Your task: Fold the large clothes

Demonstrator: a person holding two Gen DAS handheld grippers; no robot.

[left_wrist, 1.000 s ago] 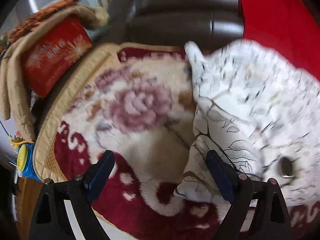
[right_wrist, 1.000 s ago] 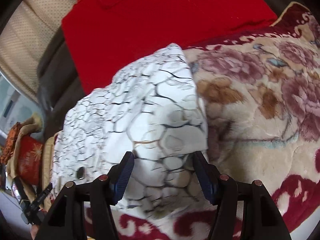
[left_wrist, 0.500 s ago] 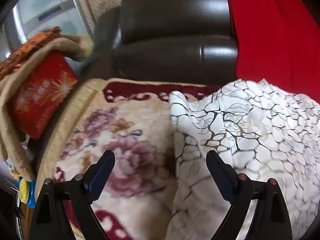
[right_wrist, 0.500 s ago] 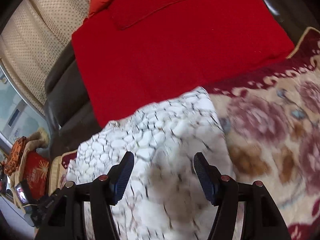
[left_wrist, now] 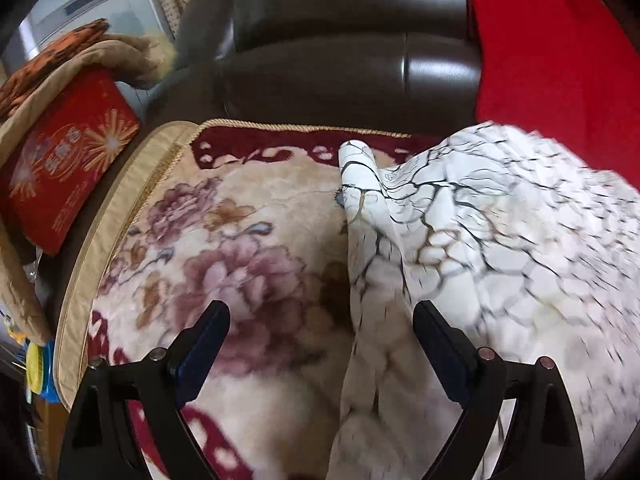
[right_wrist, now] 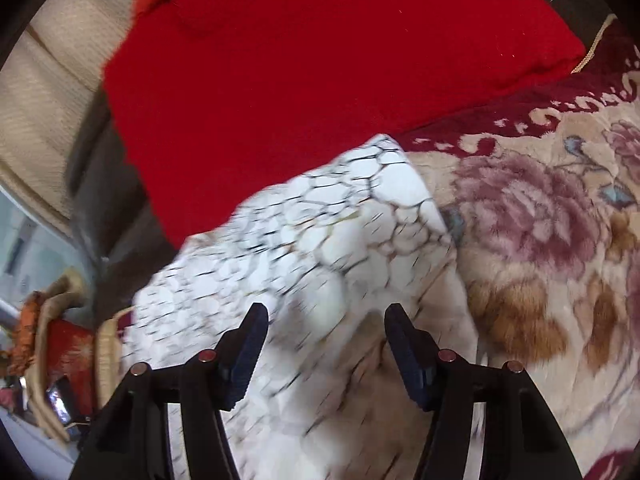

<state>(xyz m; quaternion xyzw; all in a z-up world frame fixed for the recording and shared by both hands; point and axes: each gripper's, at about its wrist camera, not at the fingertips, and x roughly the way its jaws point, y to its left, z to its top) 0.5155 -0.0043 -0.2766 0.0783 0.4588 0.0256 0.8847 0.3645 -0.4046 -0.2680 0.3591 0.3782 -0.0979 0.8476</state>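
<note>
A white garment (left_wrist: pixel 500 240) printed with a dark crackle pattern lies bunched on a floral plush blanket (left_wrist: pixel 240 260). In the left wrist view my left gripper (left_wrist: pixel 320 332) hovers open over the garment's left edge; a fold of cloth runs between its fingers without being pinched. The right wrist view shows the same garment (right_wrist: pixel 340 220) under my right gripper (right_wrist: pixel 326 336), whose jaws stand apart above the cloth, the pads not pressing on it. Part of the garment is blurred by motion.
The blanket (right_wrist: pixel 540 220) covers a dark leather sofa (left_wrist: pixel 340 60). A red cover (right_wrist: pixel 320 60) drapes the sofa back behind the garment. A red printed cushion (left_wrist: pixel 68 152) under beige cloth sits at the left, a blue-yellow toy (left_wrist: pixel 38 368) below it.
Both grippers have drawn back and lifted, so more of the sofa back and the red cover show. The garment now lies spread flatter. Neither gripper's jaws have visibly changed.
</note>
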